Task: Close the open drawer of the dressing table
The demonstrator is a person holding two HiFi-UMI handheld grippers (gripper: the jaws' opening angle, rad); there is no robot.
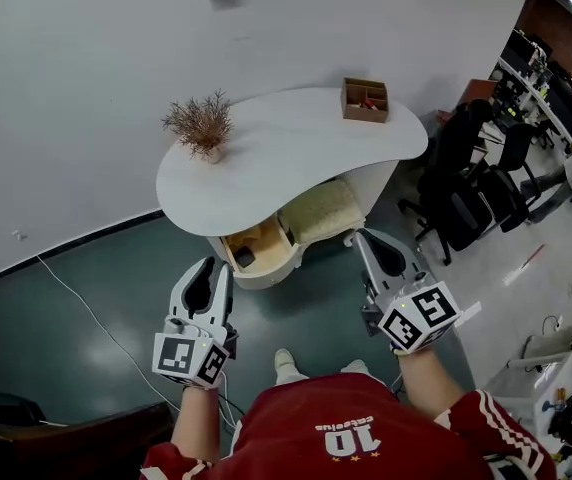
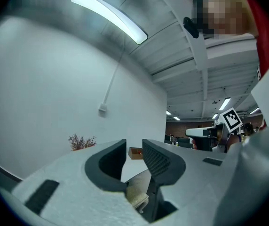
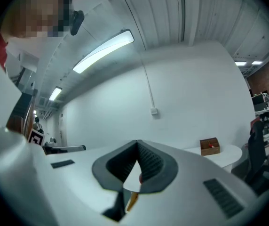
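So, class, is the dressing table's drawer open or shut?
Open: the drawer juts out beneath the tabletop, its wooden inside showing.

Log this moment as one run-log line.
drawer: open, below dressing table top | left tongs: open, empty, short of drawer | right tongs: shut, empty | contact: none

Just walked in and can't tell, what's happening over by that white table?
A person in a red jersey stands facing a white curved dressing table, a hand-held gripper in each hand. Its light wooden drawer is open, and neither touches it. The left hand-held gripper has its jaws apart and empty; the right hand-held gripper is shut.
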